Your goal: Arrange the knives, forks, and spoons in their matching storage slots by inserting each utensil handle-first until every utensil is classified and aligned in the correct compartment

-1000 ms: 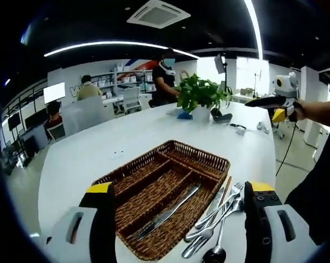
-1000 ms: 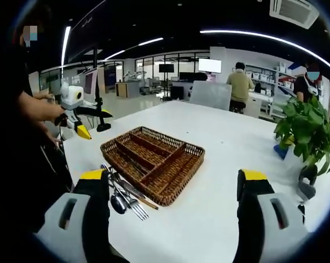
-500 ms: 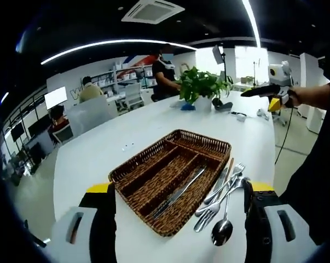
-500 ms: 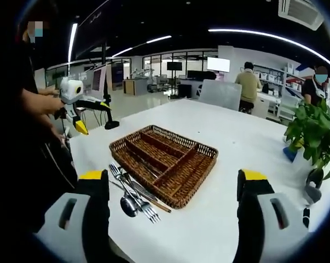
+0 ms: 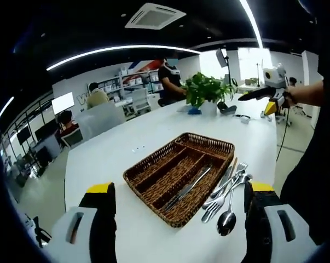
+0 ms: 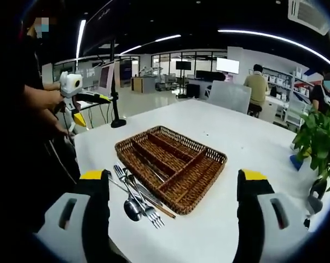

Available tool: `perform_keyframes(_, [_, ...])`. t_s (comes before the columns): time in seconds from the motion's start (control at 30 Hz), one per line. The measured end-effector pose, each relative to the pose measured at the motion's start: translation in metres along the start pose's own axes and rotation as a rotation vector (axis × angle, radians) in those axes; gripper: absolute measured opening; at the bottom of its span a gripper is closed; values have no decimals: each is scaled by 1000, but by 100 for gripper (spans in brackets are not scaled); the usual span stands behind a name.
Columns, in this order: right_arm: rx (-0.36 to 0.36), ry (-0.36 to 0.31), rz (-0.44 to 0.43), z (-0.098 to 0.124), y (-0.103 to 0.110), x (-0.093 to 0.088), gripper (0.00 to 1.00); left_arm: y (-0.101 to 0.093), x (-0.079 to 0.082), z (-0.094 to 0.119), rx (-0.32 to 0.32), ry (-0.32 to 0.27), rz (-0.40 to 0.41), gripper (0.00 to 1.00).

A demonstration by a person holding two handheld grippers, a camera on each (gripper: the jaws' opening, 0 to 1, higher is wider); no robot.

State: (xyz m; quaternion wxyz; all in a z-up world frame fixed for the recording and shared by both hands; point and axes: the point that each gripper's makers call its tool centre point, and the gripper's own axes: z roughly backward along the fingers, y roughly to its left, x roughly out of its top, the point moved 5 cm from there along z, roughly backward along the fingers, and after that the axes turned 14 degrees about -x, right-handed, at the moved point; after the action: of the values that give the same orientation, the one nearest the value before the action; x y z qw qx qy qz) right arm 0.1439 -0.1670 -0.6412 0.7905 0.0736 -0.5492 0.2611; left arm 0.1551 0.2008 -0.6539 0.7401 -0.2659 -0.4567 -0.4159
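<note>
Utensils (image 5: 226, 193) lie in a loose heap on the white counter (image 5: 126, 148), touching one long side of the wicker tray (image 5: 181, 174); their count is unclear. One knife (image 5: 187, 188) lies in a tray slot. Both the left gripper (image 5: 177, 219) and right gripper (image 6: 173, 211) hover short of the tray, jaws spread and empty. Open counter surrounds the tray.

Left gripper (image 5: 178, 216): black jaws tipped yellow, set on pale grey bodies with slotted openings. Right gripper (image 6: 173, 205): built alike. Dark clothing worn by person (image 6: 30, 137); thin cable hung beneath.
</note>
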Motion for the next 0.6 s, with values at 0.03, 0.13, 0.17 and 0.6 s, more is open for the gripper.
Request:
perform_keyframes(0.03, [2, -4, 5, 0, 0, 1, 100, 0, 1, 0, 6, 8, -8, 99])
perform_keyframes(0.13, [8, -2, 17, -3, 1, 1, 99, 1, 3, 1, 4, 12, -41, 99])
perform_keyframes(0.17, [9, 1, 20, -5, 2, 1, 99, 3, 3, 3, 8, 12, -41, 99])
perform_keyframes(0.6, [46, 22, 70, -13, 10, 6, 97, 13, -8, 10, -13, 3, 34, 99])
